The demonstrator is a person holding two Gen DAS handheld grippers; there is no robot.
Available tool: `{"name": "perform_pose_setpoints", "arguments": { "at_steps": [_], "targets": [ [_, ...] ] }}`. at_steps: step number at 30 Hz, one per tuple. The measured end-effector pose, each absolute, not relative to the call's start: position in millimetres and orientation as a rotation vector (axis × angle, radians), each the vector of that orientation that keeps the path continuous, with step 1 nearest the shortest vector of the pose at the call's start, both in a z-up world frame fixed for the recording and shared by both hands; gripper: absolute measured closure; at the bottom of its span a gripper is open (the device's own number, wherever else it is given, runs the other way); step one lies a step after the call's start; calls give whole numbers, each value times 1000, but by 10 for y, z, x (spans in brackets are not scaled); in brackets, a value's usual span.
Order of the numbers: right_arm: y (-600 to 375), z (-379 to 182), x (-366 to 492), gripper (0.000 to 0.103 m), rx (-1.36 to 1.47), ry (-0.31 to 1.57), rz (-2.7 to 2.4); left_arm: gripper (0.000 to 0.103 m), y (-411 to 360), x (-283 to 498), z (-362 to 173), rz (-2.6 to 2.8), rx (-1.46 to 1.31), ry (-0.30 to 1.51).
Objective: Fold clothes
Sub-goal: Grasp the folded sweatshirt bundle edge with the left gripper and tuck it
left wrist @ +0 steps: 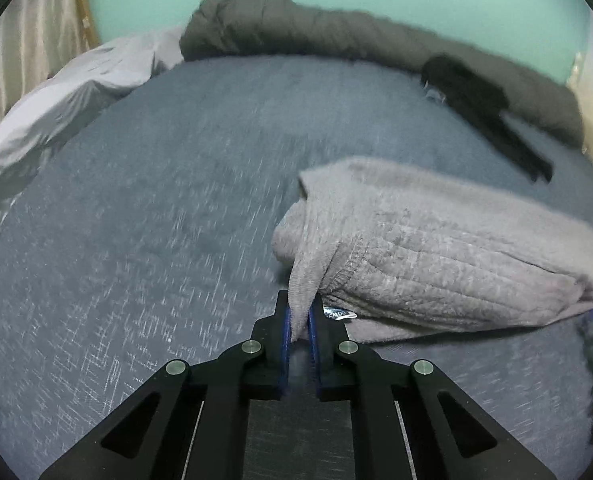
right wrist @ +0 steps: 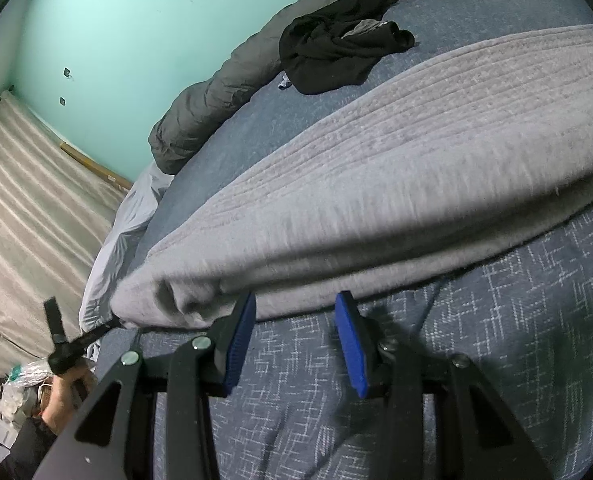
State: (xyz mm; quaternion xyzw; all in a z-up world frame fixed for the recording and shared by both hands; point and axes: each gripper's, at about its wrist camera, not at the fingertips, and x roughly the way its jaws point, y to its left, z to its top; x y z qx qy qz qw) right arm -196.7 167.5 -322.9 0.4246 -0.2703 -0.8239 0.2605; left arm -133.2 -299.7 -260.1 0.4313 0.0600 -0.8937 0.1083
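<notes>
The left tool [left wrist: 300,316] is clamped on a pulled-up fold of the grey ribbed garment [left wrist: 428,248], its blue pads [left wrist: 285,336] pressed close together with the cloth pinched between them. From that pinch the garment spreads away to the right across the bed [left wrist: 156,184], lying in a thick folded bundle on the blue-grey patterned cover. A small printed label [left wrist: 339,314] shows at the garment's near edge, just right of the tool. The left wrist view is blurred, so finer detail of the cover is hard to read.

The right tool [right wrist: 294,304] stands open, its two blue pads [right wrist: 350,344] well apart, with the left one touching the near folded edge of the same grey garment [right wrist: 376,184] and the right one just beside it. No cloth lies between them. The garment runs in a long band from the lower left to the far right of this view, stacked in layers at its near edge.

Farther off on the bed lies a crumpled black garment [right wrist: 332,56], apart from the grey one. Behind it a dark grey rolled blanket [right wrist: 216,96] lines the far edge against a turquoise wall [right wrist: 116,40]. A pale sheet [left wrist: 60,108] is bunched at the bed's left side. At the lower left of the right wrist view a hand [right wrist: 62,400] holds the other tool's handle.
</notes>
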Motion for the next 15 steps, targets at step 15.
{"name": "perform_pose_setpoints", "arguments": {
  "at_steps": [15],
  "targets": [
    [1609, -3256, -1956, 61, 1161, -720, -2222, 86, -3201, -1168, -2671, -2619, 1261, 328]
  ]
}}
